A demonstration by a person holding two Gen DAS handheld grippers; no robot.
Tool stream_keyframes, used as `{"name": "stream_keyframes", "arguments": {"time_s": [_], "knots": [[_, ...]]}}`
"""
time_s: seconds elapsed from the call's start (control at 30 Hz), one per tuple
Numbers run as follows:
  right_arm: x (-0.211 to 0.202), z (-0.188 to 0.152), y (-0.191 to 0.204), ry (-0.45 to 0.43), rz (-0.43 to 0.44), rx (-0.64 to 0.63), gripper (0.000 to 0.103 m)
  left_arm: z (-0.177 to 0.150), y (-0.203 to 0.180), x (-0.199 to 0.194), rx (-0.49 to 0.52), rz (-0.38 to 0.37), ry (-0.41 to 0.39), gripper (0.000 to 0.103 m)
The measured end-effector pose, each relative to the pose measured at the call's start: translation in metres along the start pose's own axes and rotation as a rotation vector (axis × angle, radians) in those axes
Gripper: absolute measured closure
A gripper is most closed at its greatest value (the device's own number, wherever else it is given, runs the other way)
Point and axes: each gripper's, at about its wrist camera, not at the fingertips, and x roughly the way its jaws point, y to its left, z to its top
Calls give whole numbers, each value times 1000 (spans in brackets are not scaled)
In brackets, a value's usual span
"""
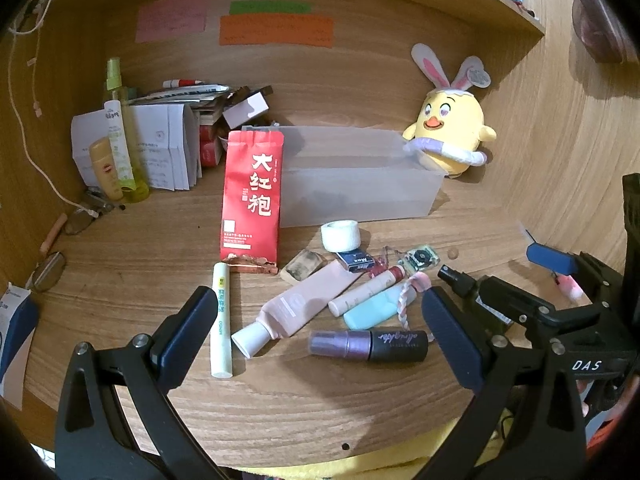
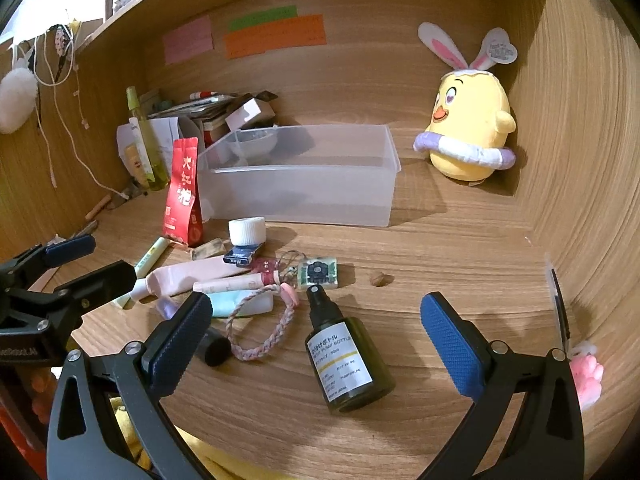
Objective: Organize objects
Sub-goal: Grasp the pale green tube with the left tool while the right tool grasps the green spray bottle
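A translucent plastic bin (image 1: 360, 176) (image 2: 300, 176) stands at the back of the wooden desk. In front of it lies a cluster of small items: a pink tube (image 1: 304, 300), a pale green stick (image 1: 222, 316), a purple-and-black tube (image 1: 368, 345), a light blue bottle (image 1: 372, 308), a white tape roll (image 1: 340, 235) and a red tea pouch (image 1: 252, 196). A dark pump bottle (image 2: 346, 360) lies between the fingers of my right gripper (image 2: 316, 344), which is open and empty. My left gripper (image 1: 320, 332) is open and empty above the tubes.
A yellow chick plush (image 1: 452, 136) (image 2: 468, 132) sits at the back right corner. Bottles, papers and boxes (image 1: 140, 144) are piled at the back left. A braided cord (image 2: 260, 336) and a small keychain (image 2: 318, 274) lie near the pump bottle. Wooden walls enclose the desk.
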Motion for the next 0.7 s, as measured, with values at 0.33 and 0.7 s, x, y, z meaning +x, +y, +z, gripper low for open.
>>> {"name": "stream_keyframes", "arguments": {"time_s": [0.33, 0.7], "knots": [[6, 4, -1, 10, 16, -19, 0, 0, 5, 3, -11, -8, 6, 0], [20, 0, -21, 66, 21, -2, 3, -7, 34, 11, -32, 34, 34, 7]]}}
